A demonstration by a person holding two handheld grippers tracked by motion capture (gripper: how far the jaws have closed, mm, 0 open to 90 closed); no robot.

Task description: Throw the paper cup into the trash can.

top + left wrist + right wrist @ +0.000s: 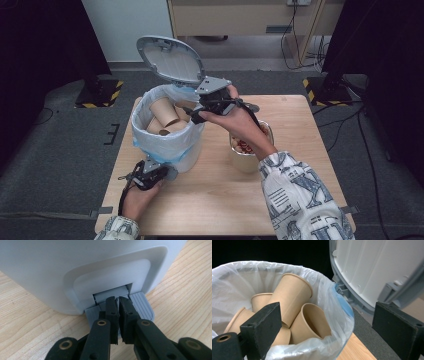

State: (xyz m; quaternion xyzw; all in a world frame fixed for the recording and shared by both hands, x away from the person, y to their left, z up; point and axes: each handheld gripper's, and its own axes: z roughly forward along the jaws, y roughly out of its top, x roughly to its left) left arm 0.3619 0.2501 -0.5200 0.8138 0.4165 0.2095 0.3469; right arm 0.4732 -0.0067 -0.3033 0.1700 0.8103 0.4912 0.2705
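Observation:
A white pedal bin (186, 150) stands at the table's left with its grey lid (172, 60) raised. A clear liner bag (237, 277) holds several brown paper cups (292, 295), also seen from above as cups (162, 111). My left gripper (155, 172) is at the bin's foot. In the left gripper view this left gripper (117, 300) is shut, its tips resting on the grey ribbed pedal (142, 306). My right gripper (195, 112) hovers at the bin's right rim. In its own view the right gripper (327, 315) is open with nothing between the jaws, just above the cups.
A paper tub (245, 159) with something red inside stands on the wooden table (300, 125) right of the bin, under my right forearm. The raised lid (374, 267) stands close to the right jaw. Bare tabletop lies in front and to the far right.

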